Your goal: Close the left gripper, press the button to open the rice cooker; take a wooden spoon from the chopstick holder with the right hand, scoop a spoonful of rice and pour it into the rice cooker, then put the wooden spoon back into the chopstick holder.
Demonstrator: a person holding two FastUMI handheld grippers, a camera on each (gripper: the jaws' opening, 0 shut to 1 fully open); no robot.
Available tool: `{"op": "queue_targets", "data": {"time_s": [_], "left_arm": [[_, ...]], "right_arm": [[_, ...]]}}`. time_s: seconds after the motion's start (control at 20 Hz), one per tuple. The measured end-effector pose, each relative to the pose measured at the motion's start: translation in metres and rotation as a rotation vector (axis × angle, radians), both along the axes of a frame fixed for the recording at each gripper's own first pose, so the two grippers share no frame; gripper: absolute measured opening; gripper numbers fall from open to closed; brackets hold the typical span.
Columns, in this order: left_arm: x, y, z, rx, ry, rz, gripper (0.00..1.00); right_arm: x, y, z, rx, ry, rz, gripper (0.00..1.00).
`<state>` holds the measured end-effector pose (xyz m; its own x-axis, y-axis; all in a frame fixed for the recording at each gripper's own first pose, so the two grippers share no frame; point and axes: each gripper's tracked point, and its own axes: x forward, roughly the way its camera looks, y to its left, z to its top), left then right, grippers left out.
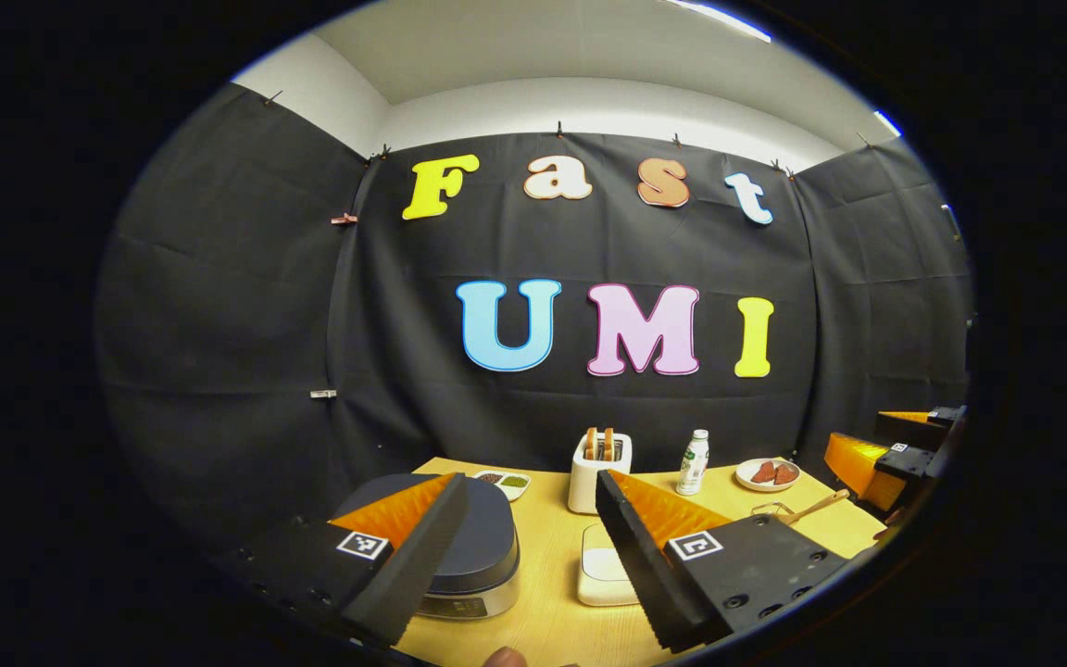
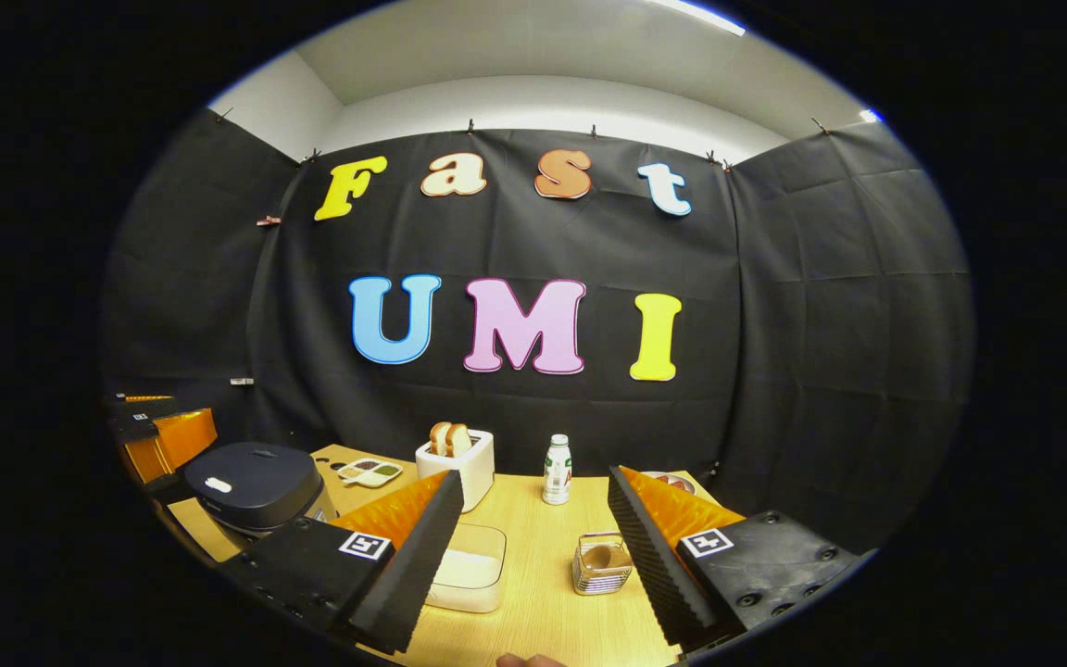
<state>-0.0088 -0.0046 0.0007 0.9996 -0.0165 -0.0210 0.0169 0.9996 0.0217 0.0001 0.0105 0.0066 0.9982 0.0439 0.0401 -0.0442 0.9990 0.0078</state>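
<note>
The rice cooker [image 1: 473, 542] [image 2: 256, 486] has a dark lid that is down and a silver base; it stands at the table's left. My left gripper [image 1: 533, 542] is open and hovers just in front of it, its left finger over the lid. A wire chopstick holder [image 2: 601, 570] [image 1: 772, 509] holds the wooden spoon [image 2: 598, 556] [image 1: 816, 507]. My right gripper [image 2: 533, 551] is open, and the holder sits just inside its right finger. A clear box of rice [image 2: 469, 565] [image 1: 603, 565] lies between cooker and holder.
At the back stand a white toaster [image 1: 600, 468] [image 2: 459, 468] with bread, a small bottle [image 1: 693, 461] [image 2: 558, 470], a divided dish [image 1: 504, 482] [image 2: 370, 471] and a plate [image 1: 768, 473]. The black cloth wall closes the far side.
</note>
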Motion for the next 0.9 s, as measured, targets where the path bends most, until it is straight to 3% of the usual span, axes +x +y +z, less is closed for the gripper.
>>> {"op": "queue_targets", "data": {"time_s": [0.35, 0.45, 0.65, 0.75, 0.9], "left_arm": [[0.002, 0.014, -0.003, 0.004, -0.003, 0.040, 0.94], [0.004, 0.021, -0.001, 0.012, -0.007, 0.058, 0.86], [0.013, 0.041, -0.020, 0.035, 0.047, 0.118, 0.53], [0.019, 0.053, -0.027, 0.038, 0.071, 0.142, 0.30], [0.032, 0.071, -0.045, 0.036, 0.125, 0.172, 0.16]], "right_arm": [[0.000, 0.004, 0.001, -0.008, -0.005, 0.011, 0.97], [0.002, -0.006, 0.002, -0.023, -0.011, -0.021, 0.98], [0.006, -0.005, 0.001, -0.007, -0.013, -0.025, 0.97], [0.007, -0.004, -0.003, -0.004, -0.002, -0.025, 0.97], [0.012, -0.002, -0.005, -0.010, 0.004, -0.024, 0.97]]}}
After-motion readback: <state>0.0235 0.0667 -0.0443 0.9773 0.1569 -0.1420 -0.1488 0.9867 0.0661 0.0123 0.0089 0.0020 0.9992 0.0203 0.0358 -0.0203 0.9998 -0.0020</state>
